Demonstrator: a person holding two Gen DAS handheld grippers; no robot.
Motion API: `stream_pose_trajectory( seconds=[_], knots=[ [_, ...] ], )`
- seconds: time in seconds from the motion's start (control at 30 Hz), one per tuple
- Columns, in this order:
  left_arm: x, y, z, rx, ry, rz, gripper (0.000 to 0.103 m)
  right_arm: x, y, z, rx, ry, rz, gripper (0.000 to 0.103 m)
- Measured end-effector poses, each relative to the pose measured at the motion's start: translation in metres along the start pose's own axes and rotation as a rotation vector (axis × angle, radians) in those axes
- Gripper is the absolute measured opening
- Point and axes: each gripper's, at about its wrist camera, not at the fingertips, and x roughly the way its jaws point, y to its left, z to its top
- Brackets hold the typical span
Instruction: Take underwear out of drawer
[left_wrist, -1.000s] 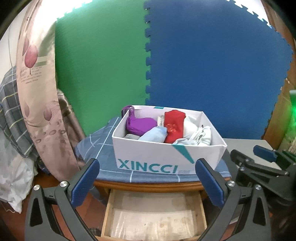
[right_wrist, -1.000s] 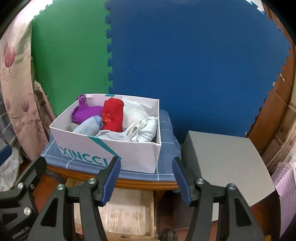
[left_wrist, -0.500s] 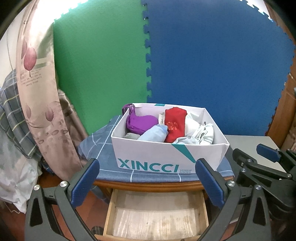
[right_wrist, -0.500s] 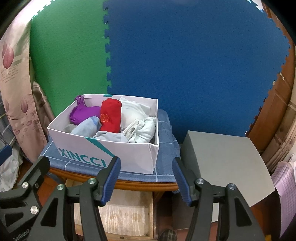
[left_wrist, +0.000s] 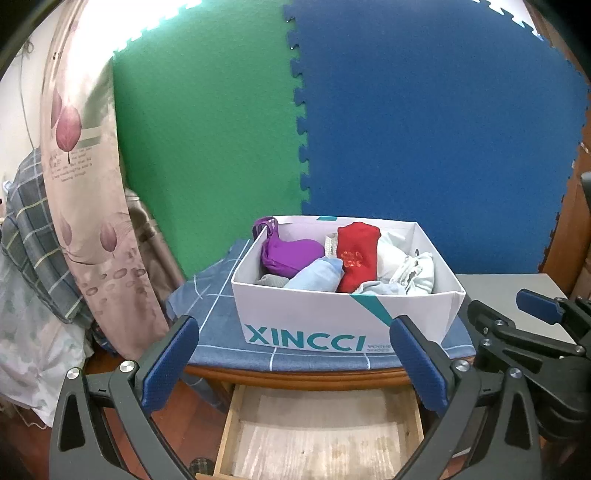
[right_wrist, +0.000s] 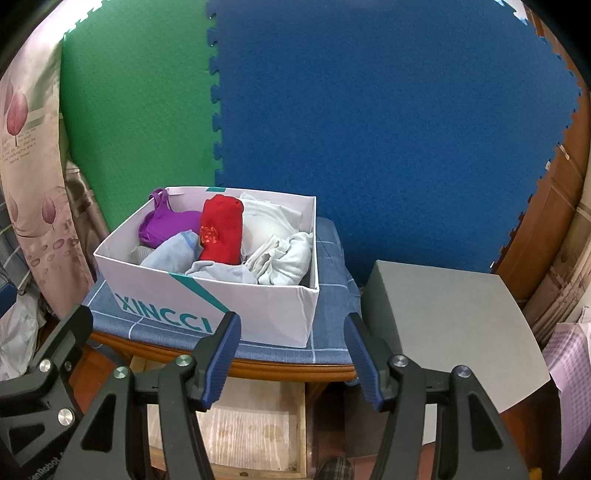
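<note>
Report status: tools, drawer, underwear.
Left tool open, empty; right tool open, empty. Drawer pulled out, visible part bare. Folded garments sit in white box on tabletop. Nothing blocking.

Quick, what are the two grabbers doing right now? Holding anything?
Left gripper: jaws open, holding nothing.
Right gripper: jaws open, holding nothing.

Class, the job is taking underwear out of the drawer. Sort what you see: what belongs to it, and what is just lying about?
Belongs: drawer, open; white box of folded underwear; left gripper; right gripper.

Lying about: curtain; foam mats; grey box; blue cloth.
</note>
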Motion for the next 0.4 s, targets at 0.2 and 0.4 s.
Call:
stream_pose_trajectory(
  seconds=[0.2, 0.4],
  knots=[
    [-0.0001, 0.0000, -0.0010, -0.002, 0.004, -0.006, 0.103, 0.0009, -0.0003, 0.0002, 0.000, 0.002, 0.001, 0.059],
    [0.0012, 0.0012, -0.0028, -0.012, 0.016, -0.006, 0.103, 0.0004, 0.0001, 0.0010, -0.002, -0.002, 0.001, 0.059]
  ],
)
